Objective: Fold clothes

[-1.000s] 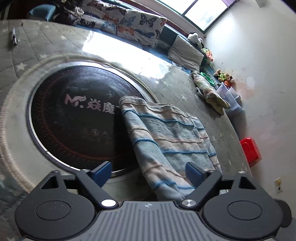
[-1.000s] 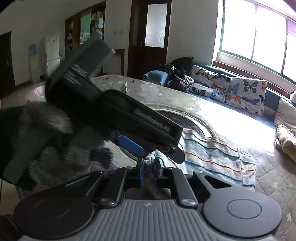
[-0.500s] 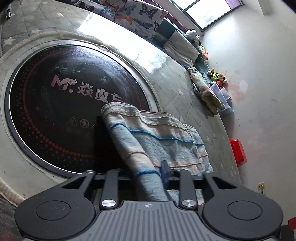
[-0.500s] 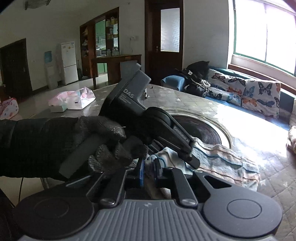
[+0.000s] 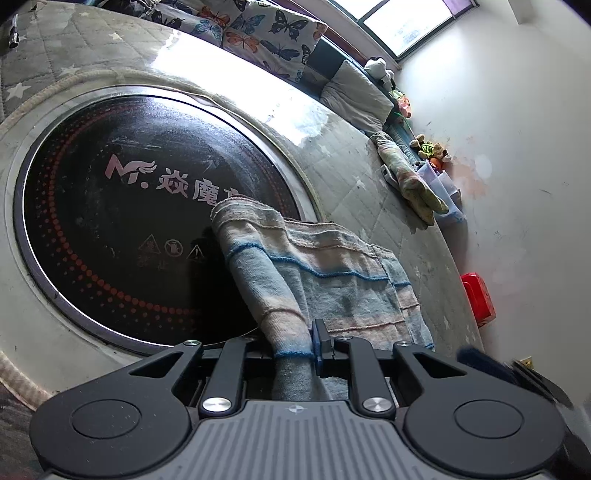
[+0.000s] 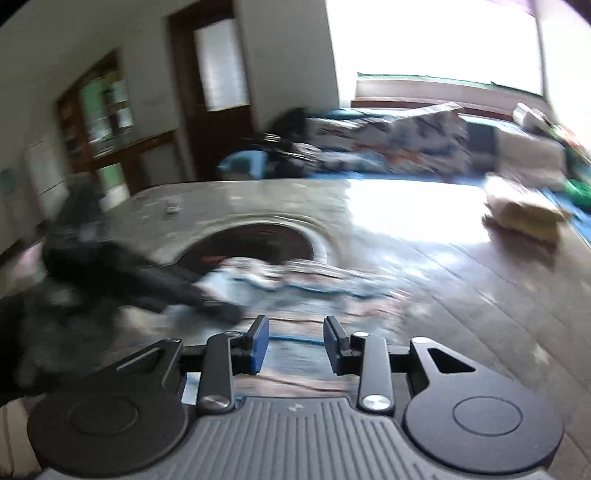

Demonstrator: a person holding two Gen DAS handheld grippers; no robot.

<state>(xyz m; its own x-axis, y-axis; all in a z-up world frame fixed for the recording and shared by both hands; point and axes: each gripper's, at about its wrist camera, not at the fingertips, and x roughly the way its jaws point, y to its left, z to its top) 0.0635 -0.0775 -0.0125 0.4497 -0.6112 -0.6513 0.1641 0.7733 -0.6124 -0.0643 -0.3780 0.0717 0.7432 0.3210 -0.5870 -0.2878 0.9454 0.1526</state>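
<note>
A striped towel (image 5: 317, 273), pale blue and pink with blue lines, lies half on the black round hob and half on the quilted table cover. My left gripper (image 5: 295, 347) is shut on the towel's near corner, which bunches up between the pads. In the blurred right wrist view the towel (image 6: 295, 277) lies ahead, with the left gripper's dark body (image 6: 122, 273) on its left end. My right gripper (image 6: 295, 343) is open, its blue pads apart, with nothing between them.
A black glass hob (image 5: 129, 221) with a steel ring is set into the round table (image 5: 351, 177). A folded yellowish cloth (image 5: 410, 177) lies at the table's far edge. A butterfly-print sofa (image 5: 266, 29) stands under the window. A red box (image 5: 478, 299) sits on the floor.
My right gripper has let go of the towel corner, opened and swung right in a blur. My left gripper went from open to shut on the towel's near corner and holds it.
</note>
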